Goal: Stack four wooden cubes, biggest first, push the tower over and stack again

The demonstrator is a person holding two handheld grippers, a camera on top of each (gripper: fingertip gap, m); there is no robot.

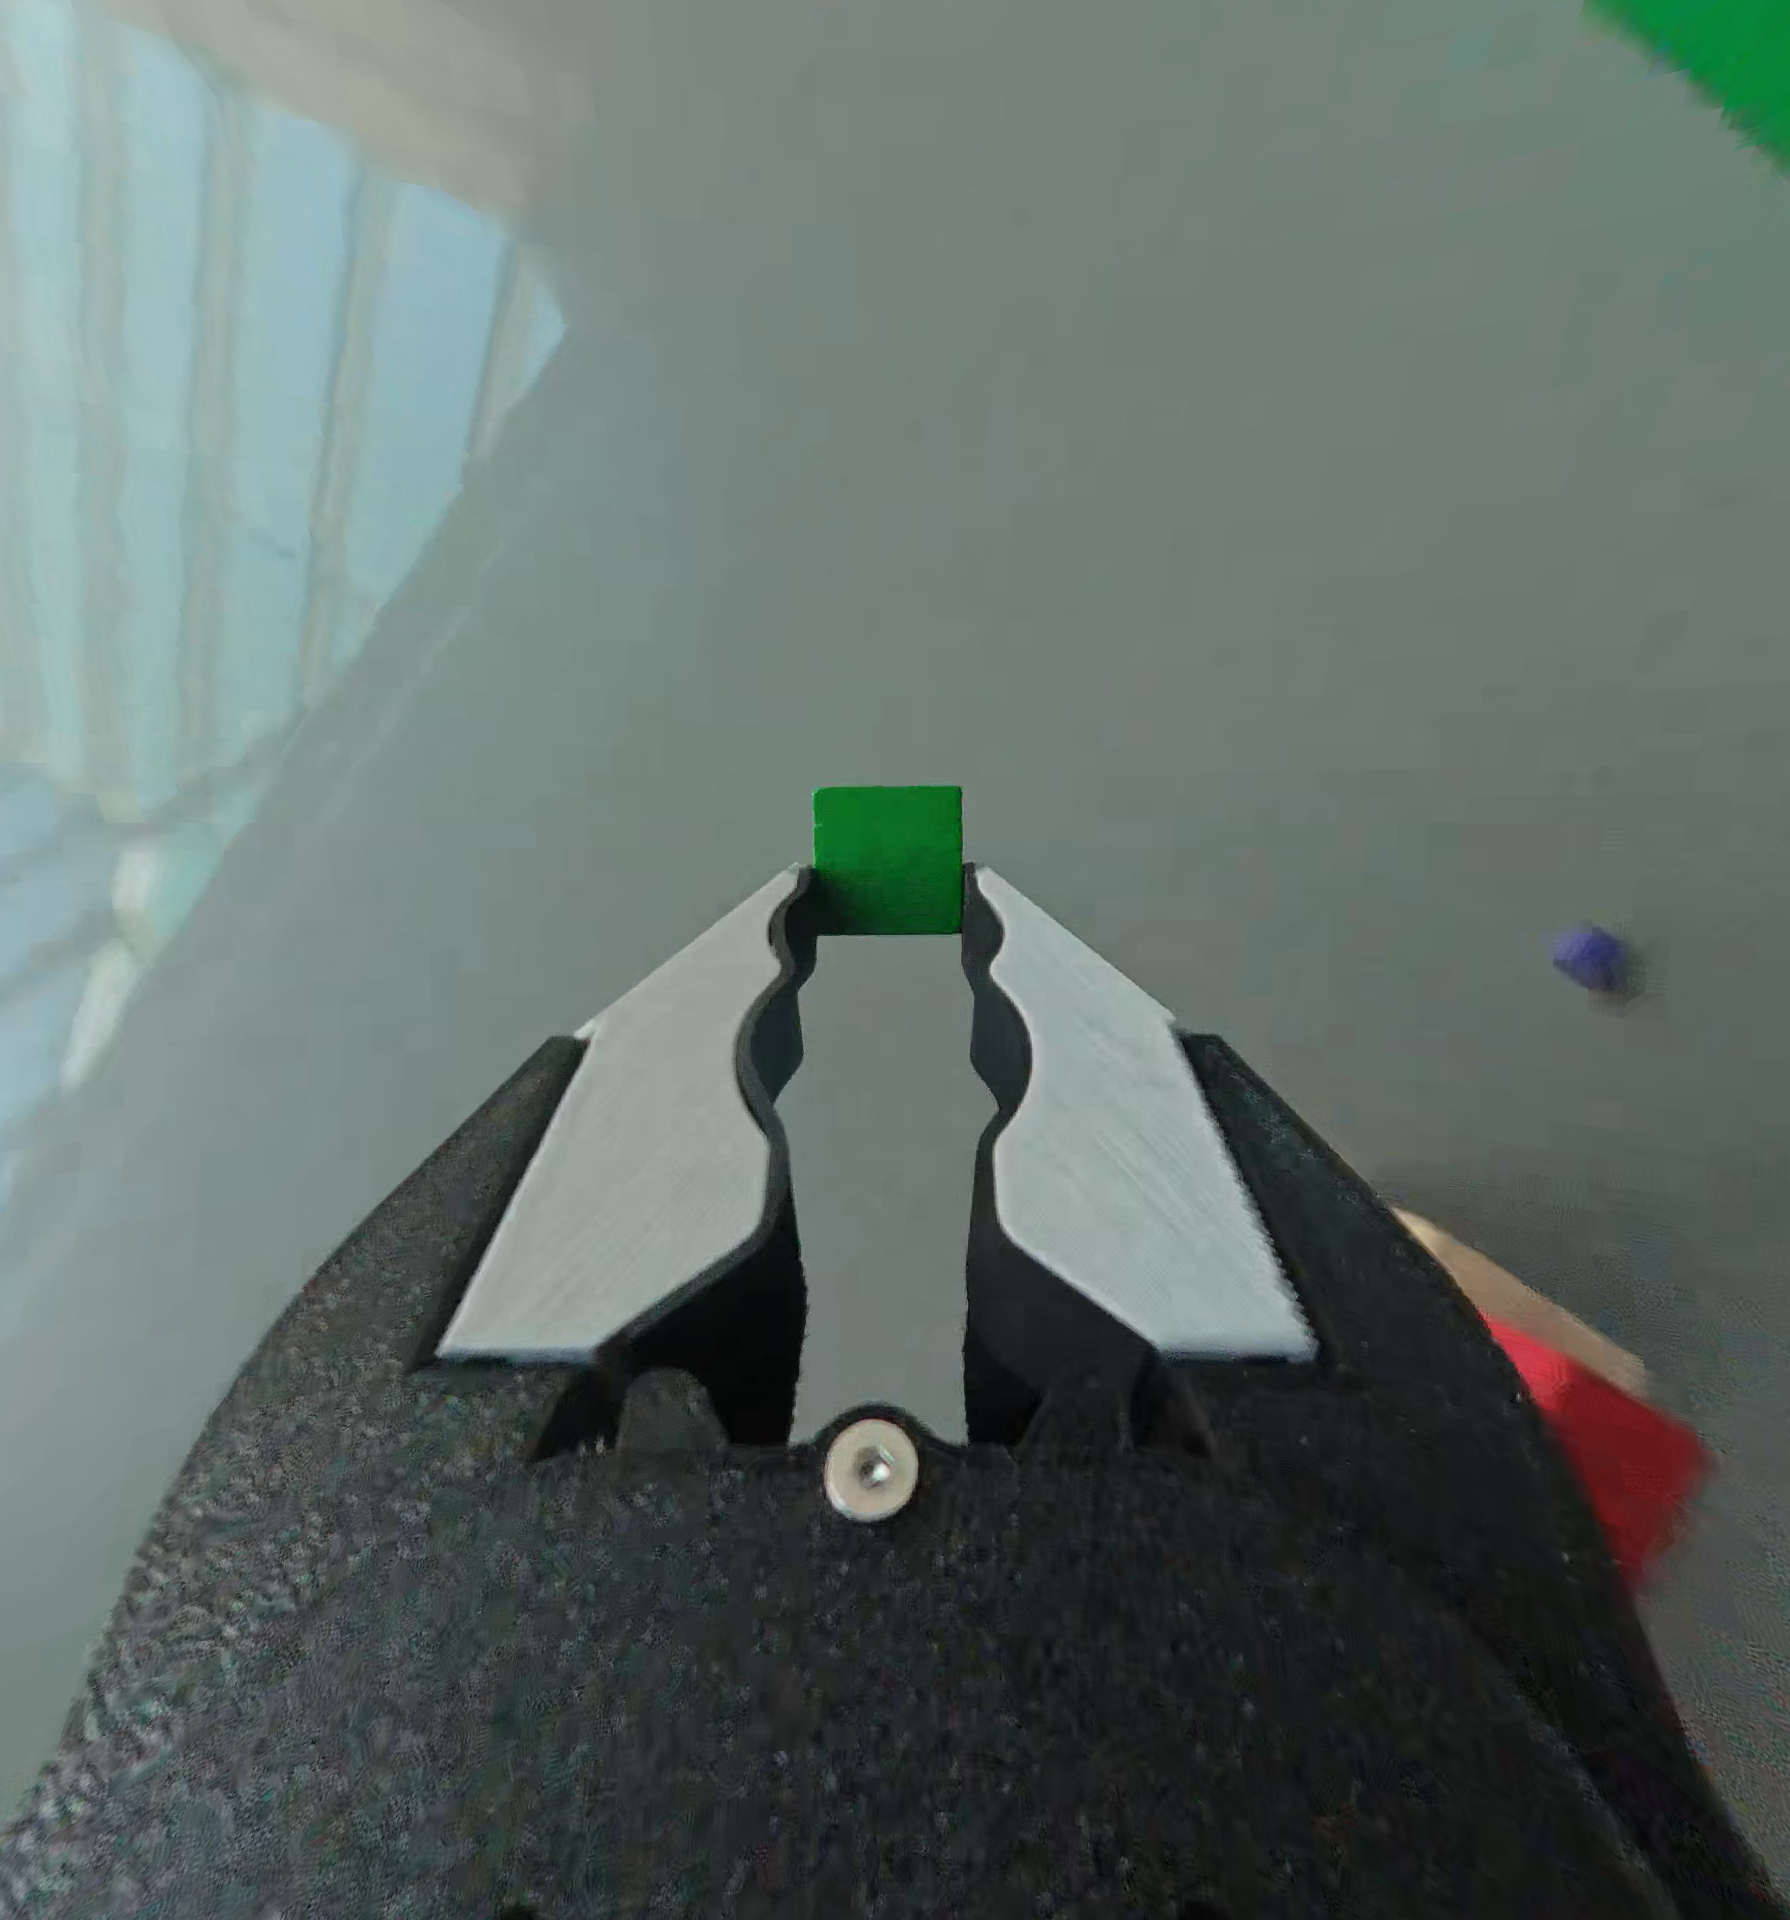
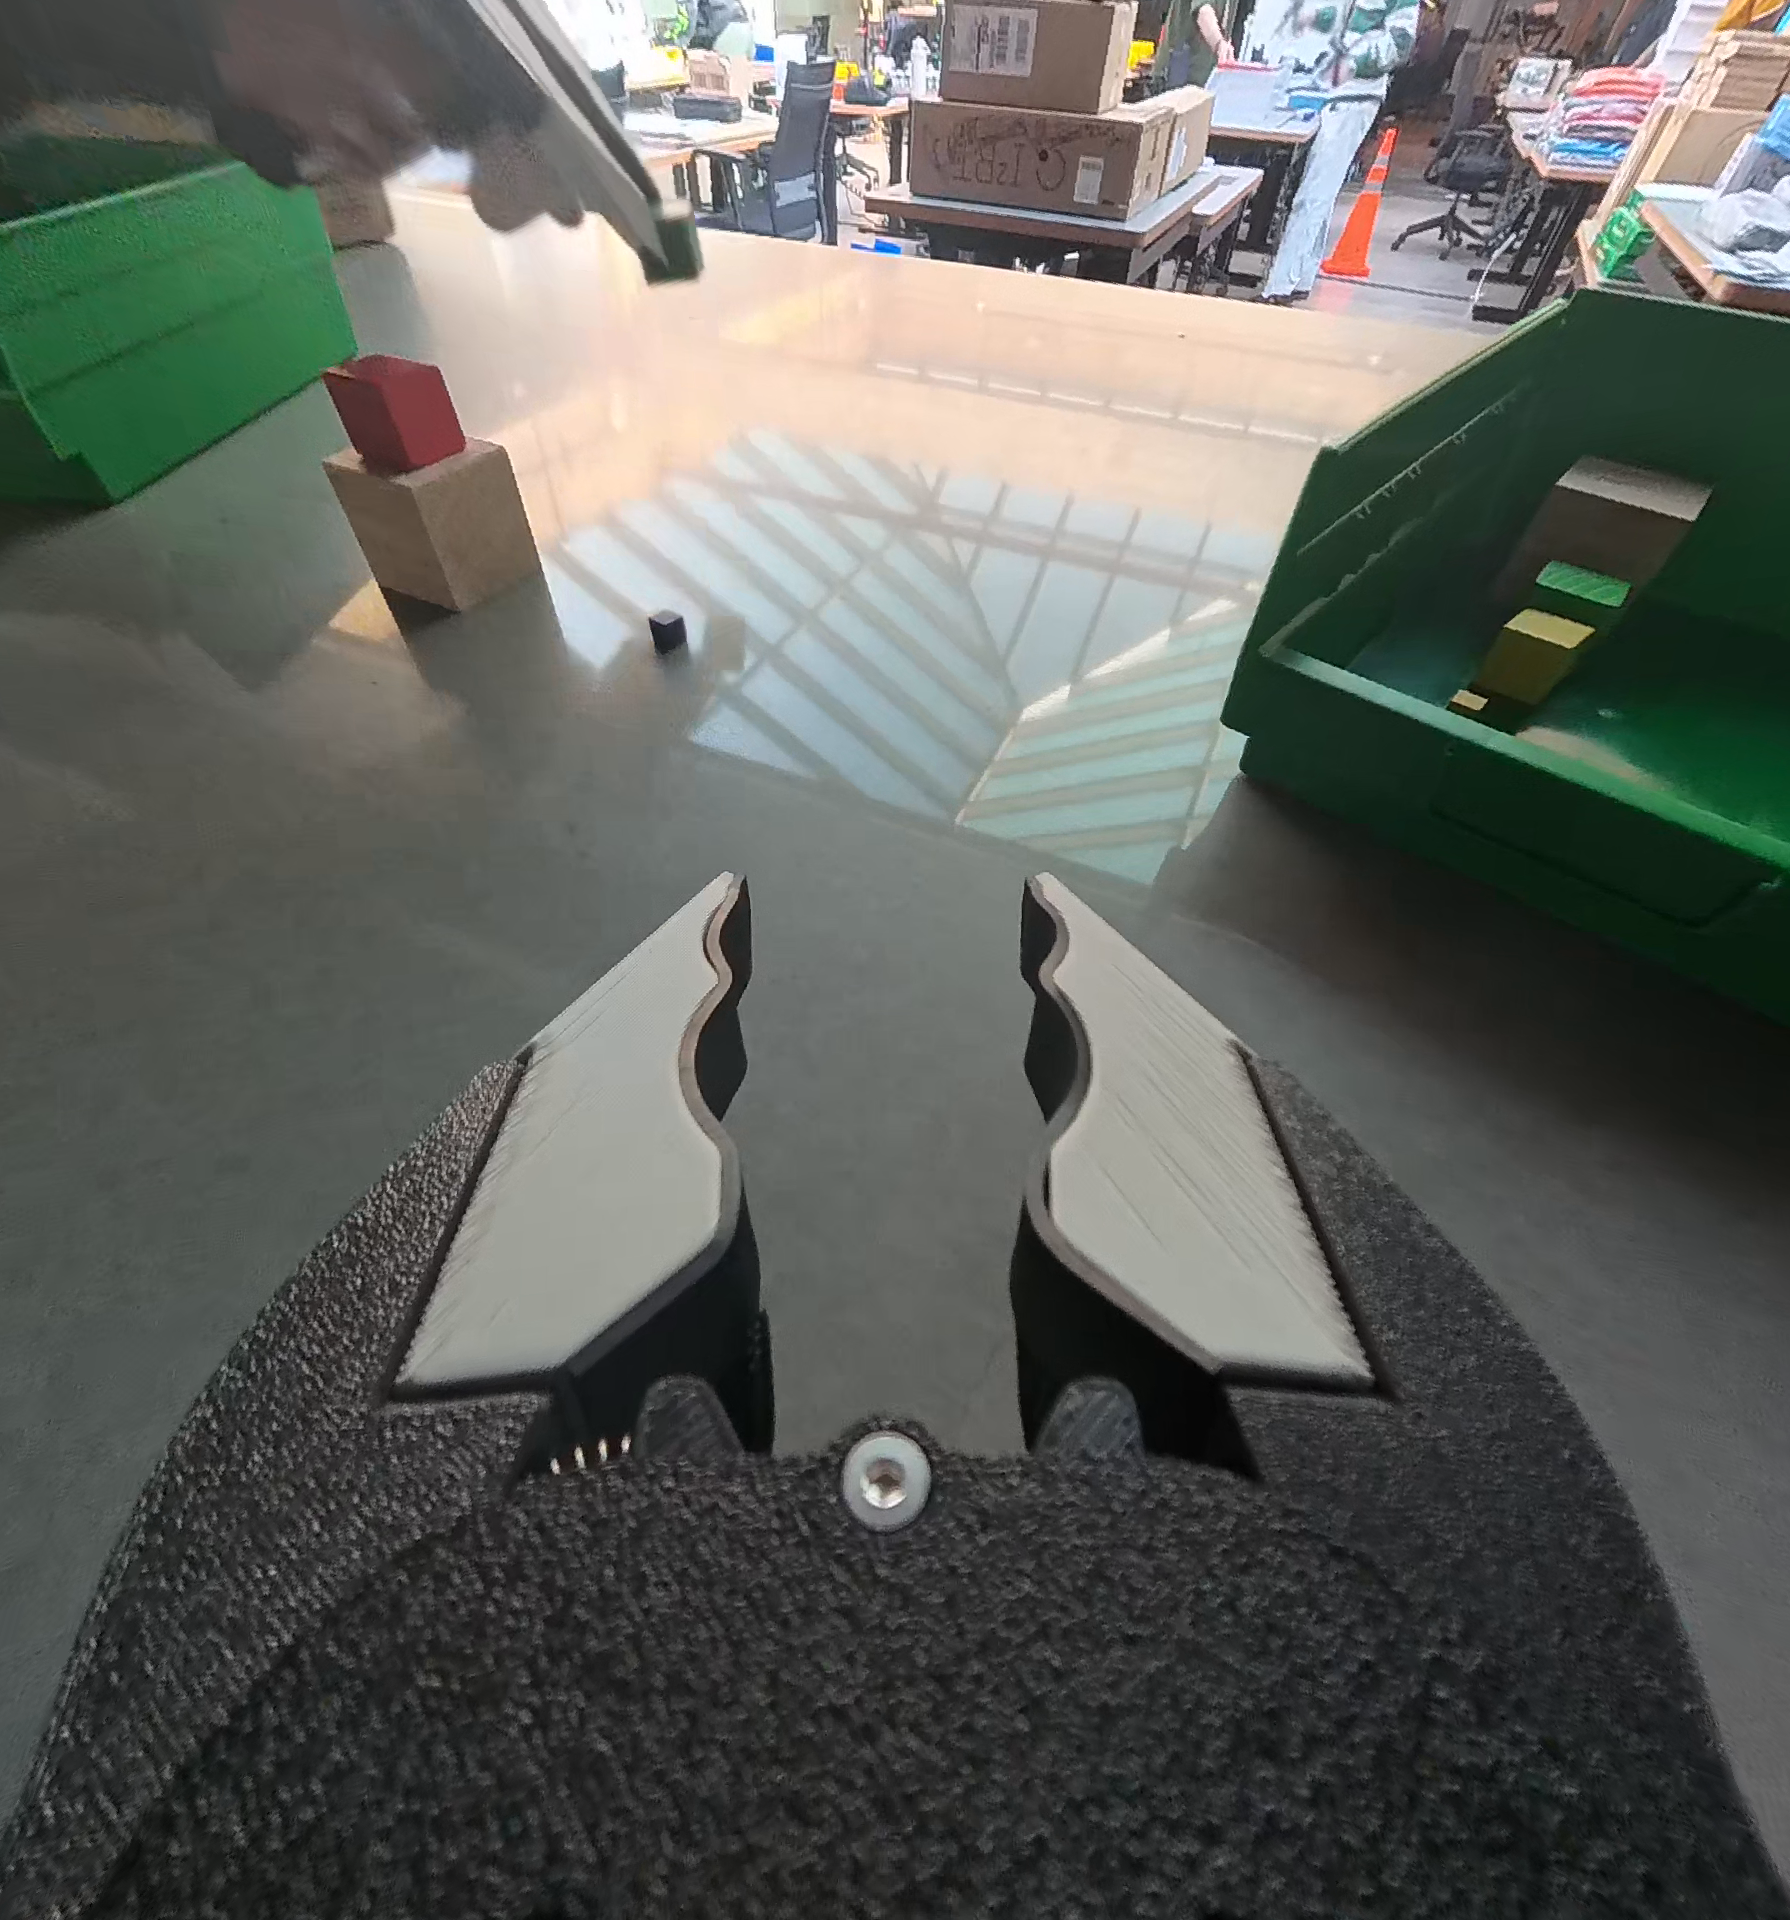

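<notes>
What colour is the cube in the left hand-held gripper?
Green. The cube sits pinched at the left hand-held gripper tips, clearest in the left wrist view.

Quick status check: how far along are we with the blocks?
Done, by the look of it: a red cube sits on the wooden block. In hand: the left claw grips a small green cube, off the table. Left: a tiny dark blue cube lies loose; the right claw is open, empty.

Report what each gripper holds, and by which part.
The left gripper pinches a small green cube by its two opposite side faces, right at the fingertips, with its front sticking out past them. The right gripper is open and holds nothing.
</notes>
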